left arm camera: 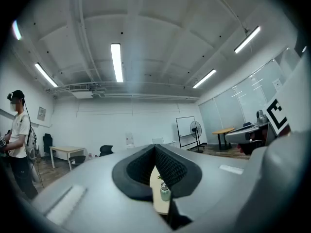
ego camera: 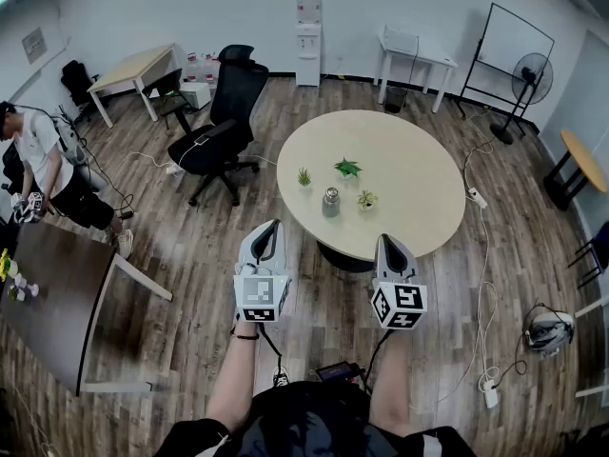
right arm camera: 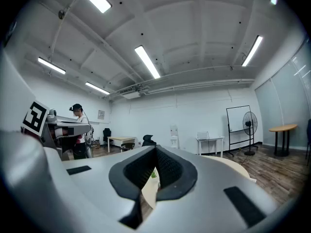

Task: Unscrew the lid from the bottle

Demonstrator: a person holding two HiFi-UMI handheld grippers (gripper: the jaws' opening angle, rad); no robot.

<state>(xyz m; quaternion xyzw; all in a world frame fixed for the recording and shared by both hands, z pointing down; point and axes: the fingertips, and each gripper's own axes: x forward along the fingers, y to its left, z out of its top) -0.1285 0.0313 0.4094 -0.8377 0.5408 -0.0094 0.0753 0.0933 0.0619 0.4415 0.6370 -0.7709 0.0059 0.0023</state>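
Both tools are held up side by side over the wood floor [ego camera: 190,255], short of the round tabletop [ego camera: 409,150] and well apart from everything on it. The left tool [ego camera: 270,227] has its jaws pressed together with nothing between them, and the right tool [ego camera: 385,240] is likewise closed and empty. The bottle [ego camera: 331,201] stands upright on the near side of the tabletop with its lid on, roughly ahead of the gap between the two tools. Greenery sits close round it: a plant [ego camera: 366,199] just beside it on the right, a second plant [ego camera: 304,176] near it on the left and a little farther back, and a third plant [ego camera: 347,168], leafier, behind it. Between the tools and the bottle lie only a strip of floor and the tabletop's near edge. A black chair [ego camera: 224,122] stands off the tabletop's left side. A person [ego camera: 43,165] is at the far left, near a dark table [ego camera: 48,293]. A power strip [ego camera: 477,198] and loose cables lie on the floor to the right. A water dispenser [ego camera: 307,36], a whiteboard [ego camera: 514,41] and a fan [ego camera: 529,72] line the far wall.
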